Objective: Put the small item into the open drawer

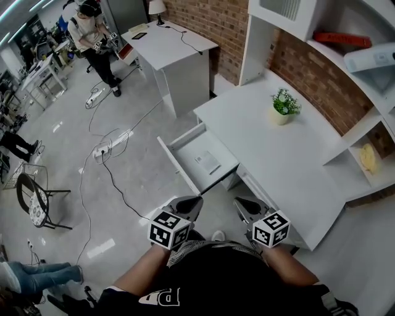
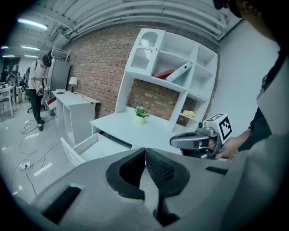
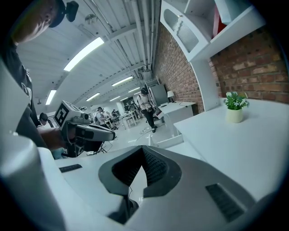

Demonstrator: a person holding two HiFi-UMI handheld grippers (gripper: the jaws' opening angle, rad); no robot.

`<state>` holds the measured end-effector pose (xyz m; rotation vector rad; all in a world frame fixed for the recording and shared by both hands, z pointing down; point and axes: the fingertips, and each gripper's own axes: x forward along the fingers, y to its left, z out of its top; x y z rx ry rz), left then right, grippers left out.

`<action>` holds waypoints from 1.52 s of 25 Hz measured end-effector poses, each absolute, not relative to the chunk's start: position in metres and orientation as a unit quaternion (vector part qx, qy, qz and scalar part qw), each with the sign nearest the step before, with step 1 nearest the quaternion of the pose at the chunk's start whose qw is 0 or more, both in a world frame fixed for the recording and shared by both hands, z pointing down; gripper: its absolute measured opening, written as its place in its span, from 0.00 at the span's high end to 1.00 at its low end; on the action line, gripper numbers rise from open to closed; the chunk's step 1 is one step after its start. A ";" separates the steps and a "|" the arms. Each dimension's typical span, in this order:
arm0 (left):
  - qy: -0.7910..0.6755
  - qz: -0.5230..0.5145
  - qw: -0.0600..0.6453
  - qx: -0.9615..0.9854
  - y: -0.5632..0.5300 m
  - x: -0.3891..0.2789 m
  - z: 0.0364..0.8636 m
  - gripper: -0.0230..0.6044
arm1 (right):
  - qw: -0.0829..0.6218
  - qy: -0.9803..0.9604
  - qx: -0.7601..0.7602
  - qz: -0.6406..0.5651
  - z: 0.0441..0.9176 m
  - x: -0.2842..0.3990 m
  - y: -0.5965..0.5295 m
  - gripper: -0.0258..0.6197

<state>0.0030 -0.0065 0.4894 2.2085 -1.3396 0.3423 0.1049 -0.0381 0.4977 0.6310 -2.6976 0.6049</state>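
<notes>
White surface (image 1: 265,148) bears a plant (image 1: 284,106), drawer (image 1: 178,164) open; left tool (image 1: 195,201) and right tool (image 1: 239,202) both clenched, empty.

Black top (image 1: 216,271) with white print; grey left gripper (image 1: 197,199) and right gripper (image 1: 237,200), each with a black-and-white marker cube (image 1: 168,229).

A: Walls?
B: Red brick wall (image 1: 210,24) behind the long white desk surface (image 1: 271,154). A white open shelf unit (image 1: 259,43) stands on it.
A: Floor, light?
B: Glossy pale grey floor (image 1: 55,160), with loose cables (image 1: 102,150) trailing across. Second white desk (image 1: 176,49) by the brick, small table lamp (image 1: 157,7) on it. Long ceiling strip lights (image 3: 86,53), exposed pipes (image 3: 144,36) overhead.
</notes>
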 end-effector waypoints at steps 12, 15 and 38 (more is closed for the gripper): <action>-0.502 0.129 0.269 0.812 0.002 -0.004 0.489 0.94 | 0.158 -0.940 0.218 0.210 0.498 0.096 -0.033 0.95; -0.501 0.125 0.268 0.813 0.001 -0.003 0.487 0.94 | 0.166 -0.941 0.214 0.205 0.498 0.096 -0.029 0.95; -0.507 0.133 0.252 0.813 0.000 0.004 0.487 0.94 | 0.176 -0.944 0.205 0.191 0.501 0.101 -0.025 0.96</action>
